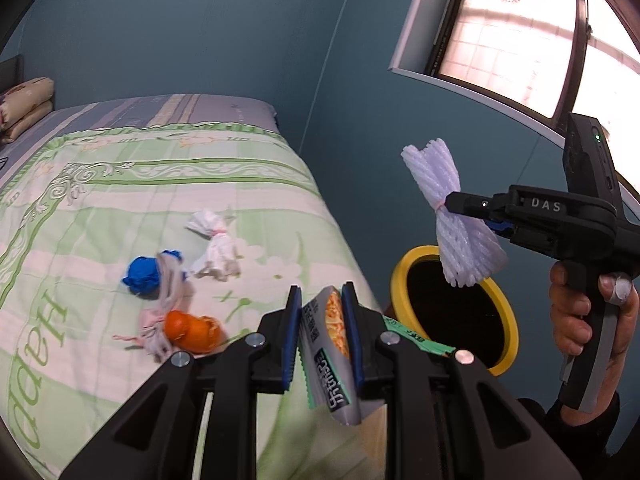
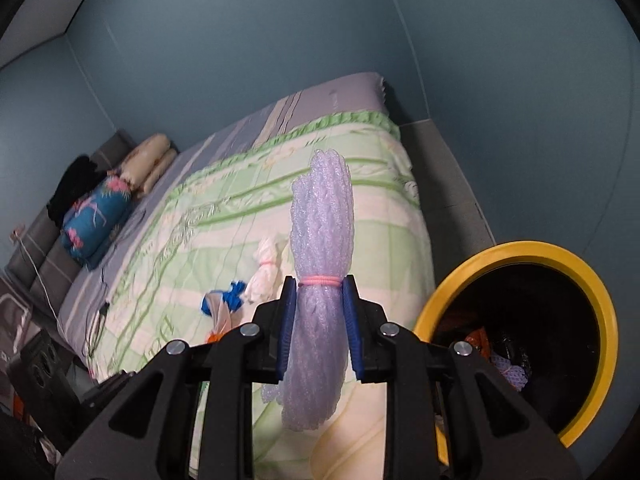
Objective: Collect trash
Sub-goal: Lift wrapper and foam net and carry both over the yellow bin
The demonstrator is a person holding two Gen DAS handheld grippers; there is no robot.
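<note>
1. The right tongs (image 2: pixel 319 322) are clamped on a foam net bundle (image 2: pixel 320 280) at its pink band; in the left view it hangs above the yellow-rimmed bin (image 1: pixel 400 276).
2. The left tongs (image 1: pixel 320 316) pinch a snack wrapper (image 1: pixel 326 344), with the bin just to their right.
3. The foam looks light, soft and springy, so the banded waist seems the firmest hold.
4. The wrapper is probably thin and slippery; a mid-panel grip suits it.
5. An orange peel (image 1: pixel 192 330), blue wad (image 1: pixel 142 276) and white tissue bundle (image 1: pixel 214 246) lie on the bed (image 1: pixel 100 184), ahead-left of the left tongs.
</note>
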